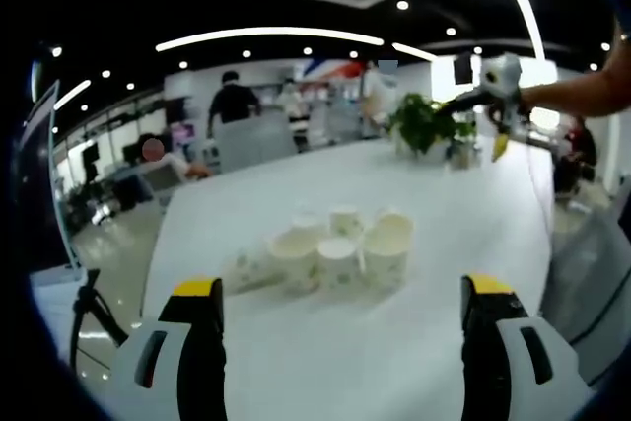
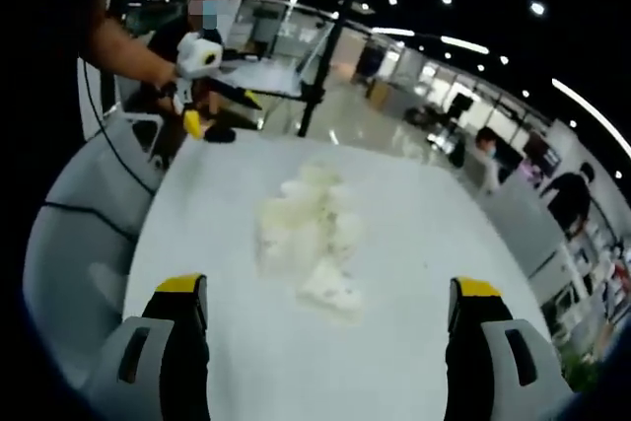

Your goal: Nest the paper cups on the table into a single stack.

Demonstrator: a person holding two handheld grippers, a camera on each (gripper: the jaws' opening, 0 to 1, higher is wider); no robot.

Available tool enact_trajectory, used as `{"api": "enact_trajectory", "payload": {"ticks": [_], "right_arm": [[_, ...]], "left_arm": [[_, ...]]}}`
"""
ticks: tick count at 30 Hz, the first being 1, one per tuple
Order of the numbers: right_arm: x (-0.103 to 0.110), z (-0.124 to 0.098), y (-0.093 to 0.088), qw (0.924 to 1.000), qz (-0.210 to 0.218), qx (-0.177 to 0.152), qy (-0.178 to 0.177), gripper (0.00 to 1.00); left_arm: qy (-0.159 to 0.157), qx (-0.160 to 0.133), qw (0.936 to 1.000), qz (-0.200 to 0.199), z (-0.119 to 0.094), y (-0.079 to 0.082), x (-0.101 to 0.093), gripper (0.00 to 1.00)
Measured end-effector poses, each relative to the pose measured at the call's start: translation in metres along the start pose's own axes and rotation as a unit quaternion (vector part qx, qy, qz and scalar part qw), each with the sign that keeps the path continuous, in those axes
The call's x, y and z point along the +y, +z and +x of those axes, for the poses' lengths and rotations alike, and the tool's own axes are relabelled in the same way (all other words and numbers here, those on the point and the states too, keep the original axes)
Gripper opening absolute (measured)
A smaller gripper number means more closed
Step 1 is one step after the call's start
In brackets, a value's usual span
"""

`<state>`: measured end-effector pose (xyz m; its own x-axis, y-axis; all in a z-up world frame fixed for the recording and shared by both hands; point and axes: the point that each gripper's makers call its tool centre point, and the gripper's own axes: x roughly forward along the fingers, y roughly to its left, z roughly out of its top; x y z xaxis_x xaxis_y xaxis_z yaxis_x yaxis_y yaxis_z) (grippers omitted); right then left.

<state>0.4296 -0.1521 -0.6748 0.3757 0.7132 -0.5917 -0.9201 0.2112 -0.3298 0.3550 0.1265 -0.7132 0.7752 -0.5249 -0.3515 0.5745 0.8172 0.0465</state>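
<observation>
You've got both grippers up and facing each other across the white table point(image 1: 296, 362), and the paper cups point(image 1: 340, 248) sit in a loose huddle near its middle, upright, mouths up, some touching their neighbours, none yet nested as far as I can tell. Your left gripper point(image 1: 340, 298) has its jaws spread wide with nothing between them; your right gripper point(image 2: 330, 293) is just as wide apart and holds nothing either, with the cluster straight ahead but washed out and blurry in that view. These cups look light and thin-walled, so I'd judge they'll crumple under a hard squeeze and tip or skate on that smooth top if you nudge them. Best to pinch one gently across the wall just under the rim, where the rolled edge stiffens it. Mind the crowding: closing on an inner cup means bumping its neighbours, so an outer one looks easier. The potted plant point(image 1: 422, 123) stands at the far end, well apart, and people and desks are beyond.
</observation>
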Motion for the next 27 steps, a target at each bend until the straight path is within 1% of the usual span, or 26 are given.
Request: {"api": "enact_trajectory", "payload": {"ticks": [3, 6, 14, 22, 24, 27], "right_arm": [[-0.001, 0.006, 0.002, 0.9999, -0.008, 0.002, 0.010, 1.00], [-0.002, 0.014, 0.000, 0.9989, -0.038, 0.017, 0.023, 1.00], [-0.003, 0.029, 0.002, 0.9961, -0.069, 0.026, 0.048, 0.99], [0.000, 0.045, -0.004, 0.9915, -0.099, 0.042, 0.072, 0.96], [0.001, 0.050, -0.009, 0.9887, -0.114, 0.051, 0.083, 0.95], [0.002, 0.056, -0.012, 0.9858, -0.130, 0.060, 0.088, 0.94]], "left_arm": [[0.001, 0.000, 1.0000, -0.002, 0.000, -0.001, 0.000, 0.99], [0.001, 0.000, 1.0000, -0.003, 0.000, -0.003, -0.001, 0.99], [-0.003, 0.005, 1.0000, -0.002, 0.002, -0.009, -0.004, 0.99], [-0.008, 0.009, 0.9999, 0.005, 0.005, -0.011, -0.004, 0.99], [-0.007, 0.008, 0.9999, 0.002, 0.005, -0.011, -0.004, 0.99], [-0.006, 0.007, 1.0000, -0.003, 0.005, -0.013, -0.005, 0.99]]}}
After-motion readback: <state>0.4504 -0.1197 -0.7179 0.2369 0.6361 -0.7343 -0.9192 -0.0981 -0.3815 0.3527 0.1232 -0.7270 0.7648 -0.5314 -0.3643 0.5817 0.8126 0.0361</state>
